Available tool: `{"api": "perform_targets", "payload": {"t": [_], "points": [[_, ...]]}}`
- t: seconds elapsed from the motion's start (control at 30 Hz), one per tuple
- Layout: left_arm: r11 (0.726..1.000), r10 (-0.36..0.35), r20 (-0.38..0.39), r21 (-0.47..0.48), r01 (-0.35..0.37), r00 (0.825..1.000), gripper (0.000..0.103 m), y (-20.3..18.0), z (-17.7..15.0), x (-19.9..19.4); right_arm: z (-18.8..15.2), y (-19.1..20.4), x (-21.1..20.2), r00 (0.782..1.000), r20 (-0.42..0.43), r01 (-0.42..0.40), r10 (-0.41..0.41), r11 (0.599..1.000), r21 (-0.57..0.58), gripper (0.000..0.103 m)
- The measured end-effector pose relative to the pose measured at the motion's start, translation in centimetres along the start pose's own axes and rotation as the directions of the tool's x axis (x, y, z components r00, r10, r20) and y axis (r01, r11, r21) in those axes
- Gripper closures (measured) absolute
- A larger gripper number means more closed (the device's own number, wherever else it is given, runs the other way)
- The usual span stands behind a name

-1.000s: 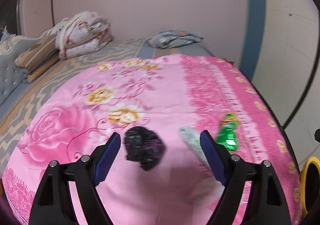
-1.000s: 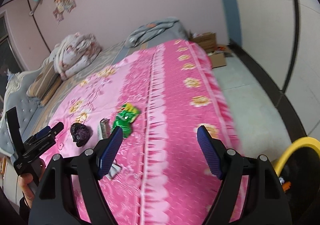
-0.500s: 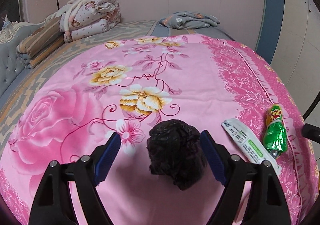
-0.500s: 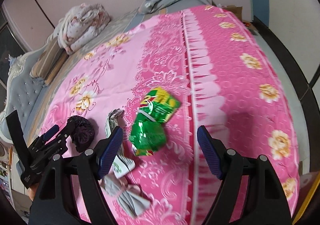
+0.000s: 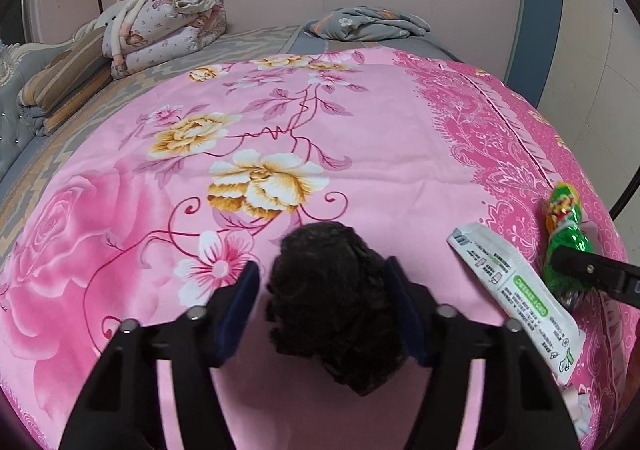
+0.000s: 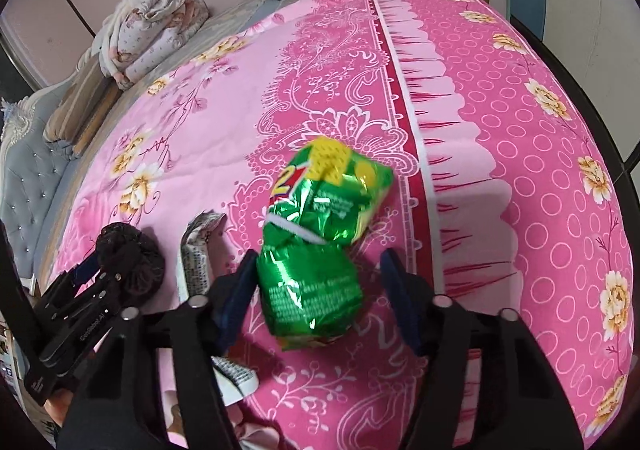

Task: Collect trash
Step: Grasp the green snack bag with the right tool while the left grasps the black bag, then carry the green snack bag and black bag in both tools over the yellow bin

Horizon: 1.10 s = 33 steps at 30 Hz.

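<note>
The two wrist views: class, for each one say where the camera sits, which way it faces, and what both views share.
Left wrist: on the left gripper, facing down over the bed; its closing fingers flank the black bag.
Right wrist: on the right gripper, facing down; its closing fingers flank the green wrapper.
Shared: both wrappers, the bag, the folded quilt, each other's gripper.

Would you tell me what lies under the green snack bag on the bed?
The green snack bag rests directly on the pink floral bedspread. Whether anything is trapped beneath it cannot be seen, since the bag covers that patch.
</note>
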<state>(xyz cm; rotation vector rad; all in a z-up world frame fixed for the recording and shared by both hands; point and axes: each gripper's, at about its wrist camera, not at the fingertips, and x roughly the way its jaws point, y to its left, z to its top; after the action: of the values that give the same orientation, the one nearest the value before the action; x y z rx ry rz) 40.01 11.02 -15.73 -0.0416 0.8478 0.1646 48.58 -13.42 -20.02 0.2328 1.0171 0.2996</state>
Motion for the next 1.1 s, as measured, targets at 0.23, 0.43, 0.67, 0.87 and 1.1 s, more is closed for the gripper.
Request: {"api": "perform_targets", "payload": {"t": [0.23,0.43,0.67,0.87,1.1], "points": [[1.000,-0.009,0.018,-0.004,0.009,1.000,0.064,-0.2,-0.2,-0.3,0.1,-0.3,-0.1,1.000,0.003,-0.019,0.019,1.000,0.005,0.065],[1.000,-0.018,0.021,-0.019,0.018,1.000,0.066,0.2,0.1,-1.2,-0.1,-0.4,-1.5,1.000,0.022,-0.007,0.007,1.000,-0.007,0.073],[1.000,-0.023,0.052,-0.014,0.024,0.998,0.066,0.2,0.0,-4.1,-0.8,-0.5,-4.9,0.998,0.055,-0.005,0.006,1.000,-0.021,0.074],[0.999,-0.047,0.087,-0.013,0.049,0.995,0.066,-0.1,-0.4,-7.9,-2.8,-0.8,-9.2,0.997,0.079,-0.020,0.023,0.999,-0.045,0.074],[0.995,-0.100,0.133,0.008,0.100,0.986,0.066,-2.0,-1.7,-12.7,-5.6,-1.3,-15.2,0.991,0.126,-0.041,0.049,0.997,-0.065,0.074]]}}
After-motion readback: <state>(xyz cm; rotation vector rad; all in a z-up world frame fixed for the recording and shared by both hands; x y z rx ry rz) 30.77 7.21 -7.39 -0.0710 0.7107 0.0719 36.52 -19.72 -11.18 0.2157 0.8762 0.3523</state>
